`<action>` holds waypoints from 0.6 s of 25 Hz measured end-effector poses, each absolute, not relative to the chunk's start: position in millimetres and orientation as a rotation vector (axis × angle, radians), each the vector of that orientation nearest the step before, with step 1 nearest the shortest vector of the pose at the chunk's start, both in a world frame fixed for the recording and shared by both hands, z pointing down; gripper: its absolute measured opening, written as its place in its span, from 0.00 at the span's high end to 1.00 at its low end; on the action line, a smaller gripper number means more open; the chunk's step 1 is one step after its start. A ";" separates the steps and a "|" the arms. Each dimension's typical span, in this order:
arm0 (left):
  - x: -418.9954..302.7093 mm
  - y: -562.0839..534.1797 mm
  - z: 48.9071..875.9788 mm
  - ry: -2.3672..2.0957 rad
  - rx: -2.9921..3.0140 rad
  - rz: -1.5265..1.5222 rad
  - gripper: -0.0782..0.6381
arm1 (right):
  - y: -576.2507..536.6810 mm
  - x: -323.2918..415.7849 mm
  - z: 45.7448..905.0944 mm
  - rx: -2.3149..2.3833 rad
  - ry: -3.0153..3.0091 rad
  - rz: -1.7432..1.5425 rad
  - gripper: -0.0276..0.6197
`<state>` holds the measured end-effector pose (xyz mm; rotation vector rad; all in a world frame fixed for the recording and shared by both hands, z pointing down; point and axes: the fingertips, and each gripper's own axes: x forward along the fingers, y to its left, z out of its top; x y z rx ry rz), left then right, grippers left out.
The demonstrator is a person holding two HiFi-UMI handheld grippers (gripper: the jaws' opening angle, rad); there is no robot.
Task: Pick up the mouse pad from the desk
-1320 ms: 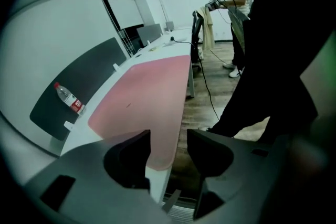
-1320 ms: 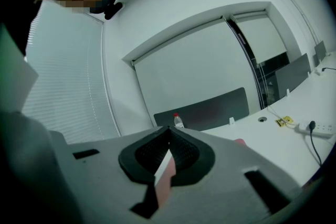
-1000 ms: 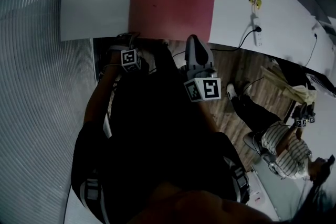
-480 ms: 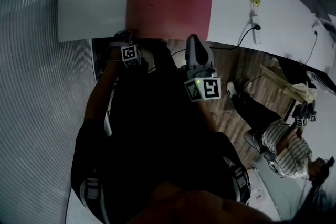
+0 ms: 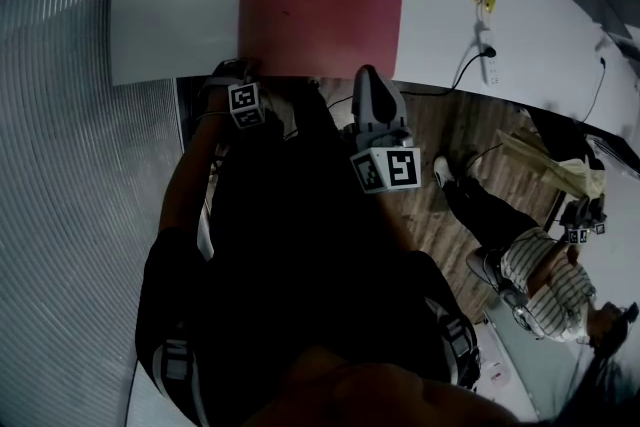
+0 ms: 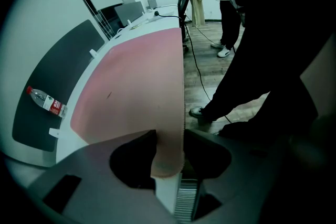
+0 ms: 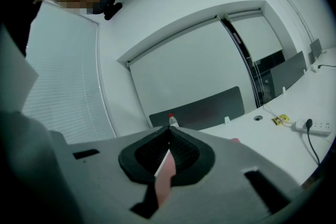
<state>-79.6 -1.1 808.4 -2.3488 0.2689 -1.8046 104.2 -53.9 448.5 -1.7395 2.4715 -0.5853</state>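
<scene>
The flat pink rectangular mouse pad lies at the near edge of the white counter. The jaws of your left gripper, just closing, stand apart astride its near left corner; the jaws of your right gripper pinch the same edge.

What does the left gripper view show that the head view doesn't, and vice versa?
Only the left gripper view: a water bottle, and the left gripper with the corner of the mouse pad between its jaws, which have just been closing. Only the head view: the right gripper at the pad's near edge. Both: the pad, the white desk and a bystander in a striped shirt.
</scene>
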 end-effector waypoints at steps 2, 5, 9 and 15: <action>-79.9 -0.4 803.4 0.256 -2.352 -1.817 0.67 | -55.3 104.1 442.9 -1.732 2.462 -0.580 0.96; -82.3 1.0 794.6 0.250 -2.360 -1.819 0.67 | -56.9 101.8 433.8 -1.718 2.451 -0.583 0.96; -82.2 -0.1 794.6 0.262 -2.380 -1.798 0.68 | -58.4 103.0 438.6 -1.726 2.461 -0.586 0.96; -80.0 -3.2 789.4 0.243 -2.388 -1.784 0.68 | -62.4 103.2 440.4 -1.734 2.474 -0.583 0.96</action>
